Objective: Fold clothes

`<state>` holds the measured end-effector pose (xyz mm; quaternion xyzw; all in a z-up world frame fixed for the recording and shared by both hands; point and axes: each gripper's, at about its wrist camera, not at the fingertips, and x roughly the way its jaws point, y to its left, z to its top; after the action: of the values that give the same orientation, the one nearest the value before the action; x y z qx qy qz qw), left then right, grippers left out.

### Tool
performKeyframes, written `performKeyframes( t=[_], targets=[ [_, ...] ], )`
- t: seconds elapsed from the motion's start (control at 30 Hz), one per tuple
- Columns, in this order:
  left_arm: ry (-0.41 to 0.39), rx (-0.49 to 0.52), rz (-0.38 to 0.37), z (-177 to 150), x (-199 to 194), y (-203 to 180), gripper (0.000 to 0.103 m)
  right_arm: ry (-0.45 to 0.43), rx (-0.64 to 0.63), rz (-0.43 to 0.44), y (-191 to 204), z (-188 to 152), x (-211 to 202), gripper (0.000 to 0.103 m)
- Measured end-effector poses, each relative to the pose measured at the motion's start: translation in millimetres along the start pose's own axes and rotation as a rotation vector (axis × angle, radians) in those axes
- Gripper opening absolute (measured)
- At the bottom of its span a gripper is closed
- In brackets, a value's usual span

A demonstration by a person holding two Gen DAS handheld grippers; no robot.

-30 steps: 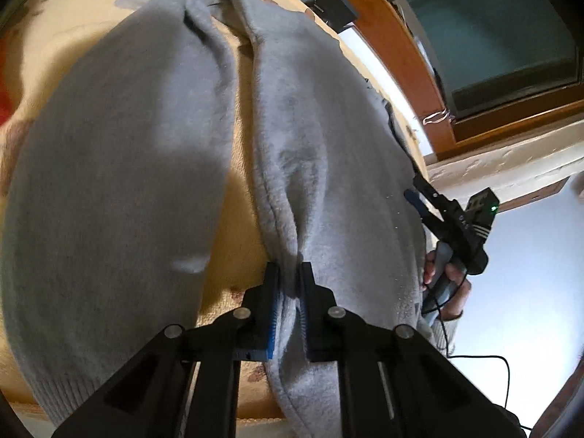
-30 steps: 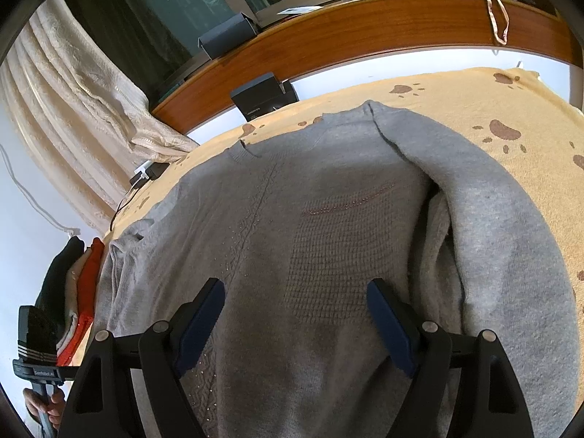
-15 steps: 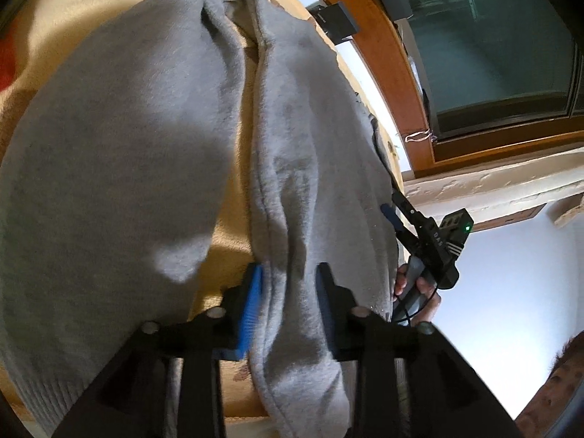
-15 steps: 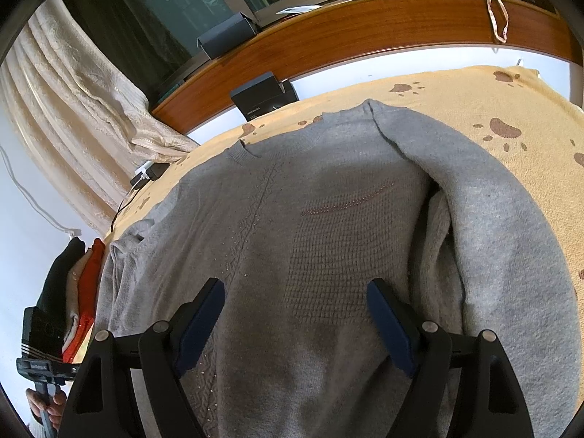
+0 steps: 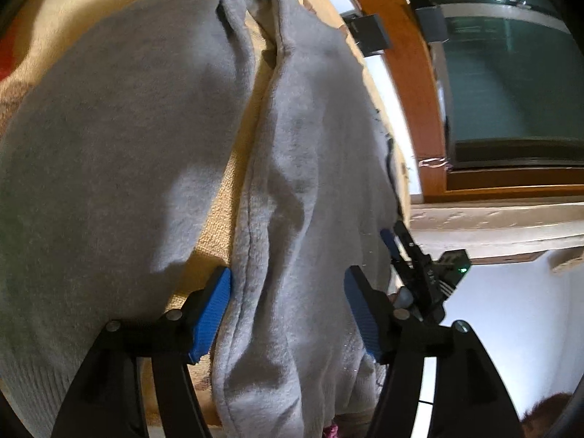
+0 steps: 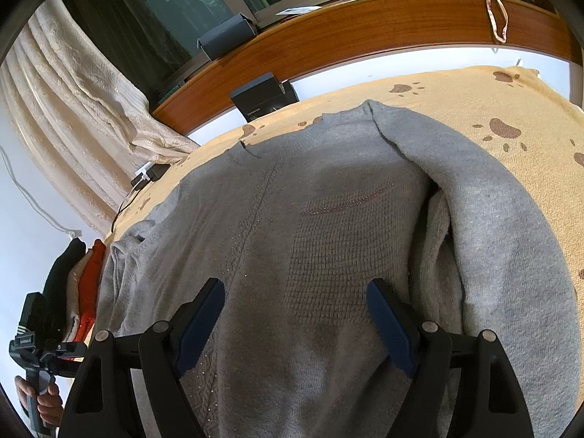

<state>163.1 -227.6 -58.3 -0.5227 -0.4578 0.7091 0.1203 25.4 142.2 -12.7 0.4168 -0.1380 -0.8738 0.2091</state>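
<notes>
Left gripper (image 5: 288, 306) tips downward over the grey sweater (image 6: 328, 255), jaws opening, a bunched fold of sleeve (image 5: 292, 219) lying between the 2 blue pads (image 5: 213, 306) without being pinched. Right gripper (image 6: 295, 325) hangs tilted down above the sweater's front, jaws spread wide, nothing clamped. The sweater lies spread on the tan paw-print blanket (image 6: 474, 102). Right view alone shows the neckline, beaded stitching, a cream curtain (image 6: 73, 109) and a pile of folded clothes (image 6: 84, 292). Left view alone shows the sleeve draped beside the body.
</notes>
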Motion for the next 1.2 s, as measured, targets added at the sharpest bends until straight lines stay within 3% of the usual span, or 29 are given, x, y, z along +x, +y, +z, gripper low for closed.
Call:
performKeyframes(
  t=[0.07,0.13,0.23,0.33,0.4,0.57,0.7,0.77,0.8,0.9,1.0,1.07,1.17,1.2],
  targets=[
    [0.0,0.015,0.031,-1,1,-3,0.066,-0.001,-0.001,-0.001,0,0,0,0.082],
    [-0.003,0.006,0.051,-2,0,1,0.047,-0.003,-0.002,-0.002,0,0,-1,0.082],
    [-0.01,-0.077,0.012,-1,-2,22,0.025,-0.005,-0.006,-0.005,1,0,-1,0.082],
    [-0.011,-0.15,-0.042,-1,-3,41,0.013,-0.006,-0.006,-0.005,1,0,-2,0.082],
    [-0.018,-0.132,-0.031,-2,-3,40,0.013,-0.006,-0.004,-0.005,2,-1,-1,0.082],
    [-0.037,0.01,0.123,-2,-8,12,0.009,-0.007,0.0,-0.002,1,0,-1,0.082],
    [-0.126,0.124,0.273,7,-36,-8,0.002,-0.01,0.0,-0.002,0,0,-1,0.082],
    [-0.207,0.195,0.389,14,-53,-20,0.002,-0.011,-0.002,-0.003,1,0,-1,0.082],
    [-0.216,0.204,0.396,18,-59,-21,0.002,-0.012,-0.003,-0.003,1,0,-1,0.082],
    [-0.139,0.164,0.265,23,-62,-12,0.002,-0.011,-0.004,-0.002,0,0,-1,0.082],
    [-0.012,0.127,0.098,8,-46,-3,0.006,-0.008,0.003,0.003,-1,0,-1,0.082],
    [0.043,0.111,0.065,-6,-37,3,0.017,-0.006,0.001,0.003,-1,0,-1,0.082],
    [0.081,0.1,0.036,-29,-30,11,0.045,-0.004,-0.002,0.002,0,0,0,0.082],
    [0.094,0.089,0.017,-36,-30,12,0.06,-0.004,-0.001,0.002,0,0,-1,0.082]
  ],
)
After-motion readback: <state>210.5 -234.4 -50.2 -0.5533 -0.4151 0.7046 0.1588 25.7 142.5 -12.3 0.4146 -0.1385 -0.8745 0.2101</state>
